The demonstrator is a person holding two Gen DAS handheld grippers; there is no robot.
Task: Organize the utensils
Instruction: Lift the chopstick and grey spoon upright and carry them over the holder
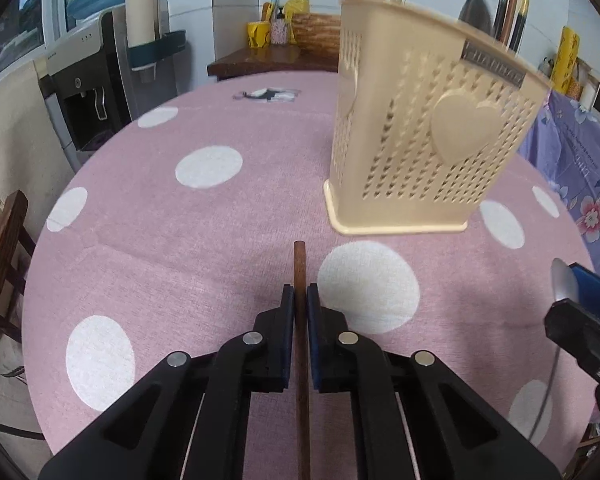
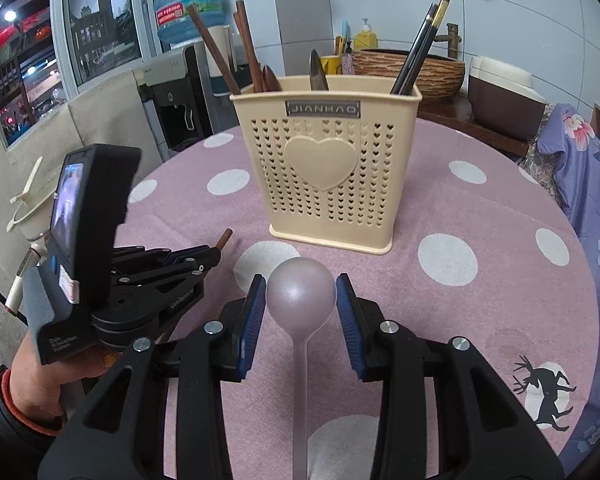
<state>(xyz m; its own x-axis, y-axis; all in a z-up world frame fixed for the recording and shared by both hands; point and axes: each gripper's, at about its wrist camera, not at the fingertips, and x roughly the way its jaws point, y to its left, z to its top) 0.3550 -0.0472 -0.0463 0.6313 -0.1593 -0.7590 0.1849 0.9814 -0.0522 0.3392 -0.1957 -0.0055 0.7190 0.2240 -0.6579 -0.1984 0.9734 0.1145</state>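
A cream plastic utensil holder with a heart on its front stands on the pink dotted tablecloth; it also shows in the left wrist view. It holds brown chopsticks, dark chopsticks and spoon ends. My left gripper is shut on a brown wooden chopstick, low over the cloth in front of the holder. It shows at the left of the right wrist view. My right gripper has a metal spoon between its blue pads, with small gaps on both sides.
The round table has a pink cloth with white dots. A water dispenser stands behind at left. A wooden side table with a woven basket and bottles is behind. A purple floral cloth hangs at right.
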